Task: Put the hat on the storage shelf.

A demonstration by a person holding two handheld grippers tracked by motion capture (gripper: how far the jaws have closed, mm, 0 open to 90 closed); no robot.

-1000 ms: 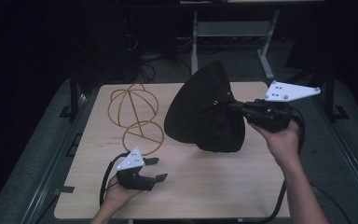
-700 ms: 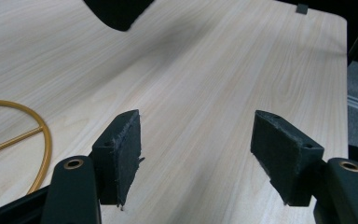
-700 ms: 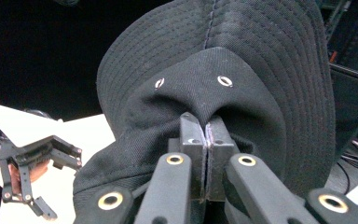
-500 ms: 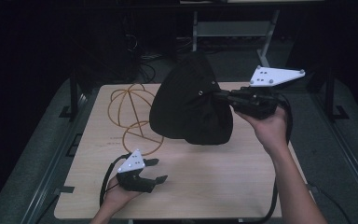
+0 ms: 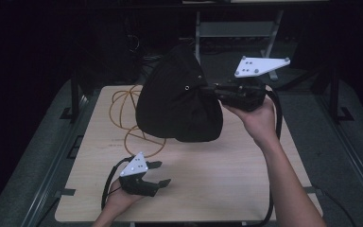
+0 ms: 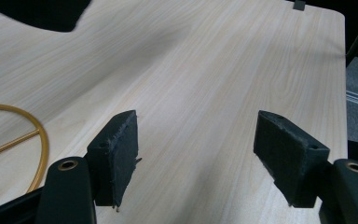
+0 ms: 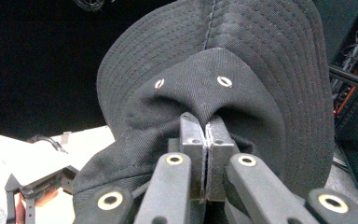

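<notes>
Right tongs [image 5: 207,88]: clamped on black hat [image 5: 175,101], held above surface [image 5: 227,170].
Left tongs [image 5: 159,173]: apart, low over surface.

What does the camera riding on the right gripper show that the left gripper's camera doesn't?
The right gripper view shows the right gripper with jaws pinched shut on the crown of a black bucket hat, whose two metal eyelets and stitched brim are plain. The left gripper view shows the left gripper with jaws wide apart and bare, beside a loop of orange cord. Both show the pale wooden table.
</notes>
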